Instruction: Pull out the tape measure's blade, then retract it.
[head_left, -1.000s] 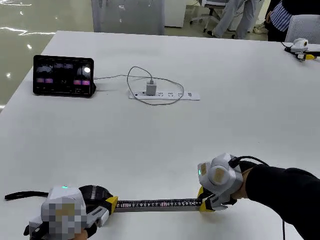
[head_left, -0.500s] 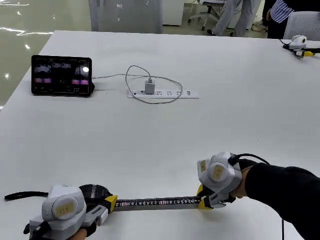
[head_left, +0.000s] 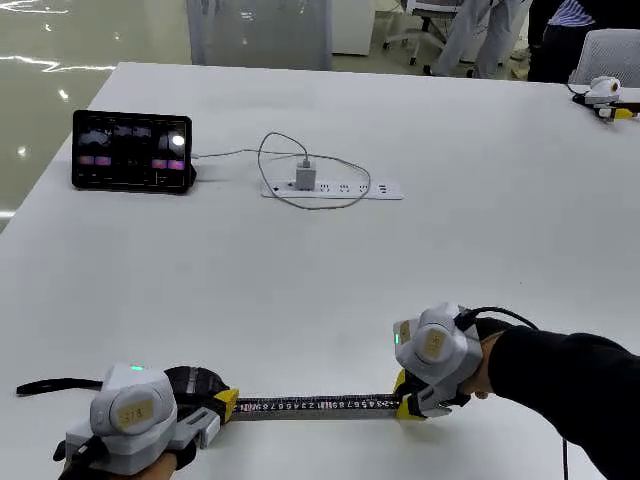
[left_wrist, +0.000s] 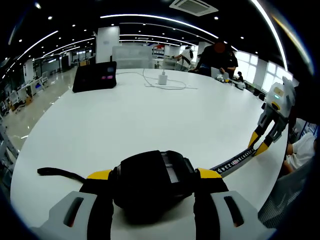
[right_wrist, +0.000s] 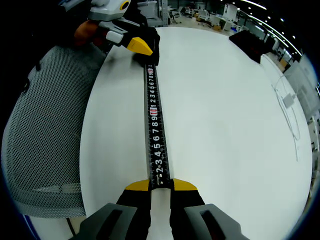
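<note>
In the head view, a black strap (head_left: 50, 386) is noted at 8 o'clock, trailing from the tape measure case (head_left: 193, 385), which lies on the white table (head_left: 450, 230) at 7 o'clock, near its front edge. The case is clamped from both sides by the yellow-tipped jaws of the left gripper (head_left: 215, 405). From the case the blade (head_left: 315, 405) is drawn out flat along the tabletop toward 3 o'clock, and its free end is pinched between the closed jaws of the right gripper (head_left: 412, 405) at 5 o'clock. The pull-out is judged partly or wholly done, with a short run of numbered blade exposed; the retraction is not yet done. The front table edge is recorded just beside both grippers at 6 o'clock, so little room is left on that side. Bare tabletop is available toward 3 o'clock for a longer pull. The tablet (head_left: 132, 152) at 10 o'clock and the power strip (head_left: 335, 188) at 12 o'clock are well apart from the blade.
</note>
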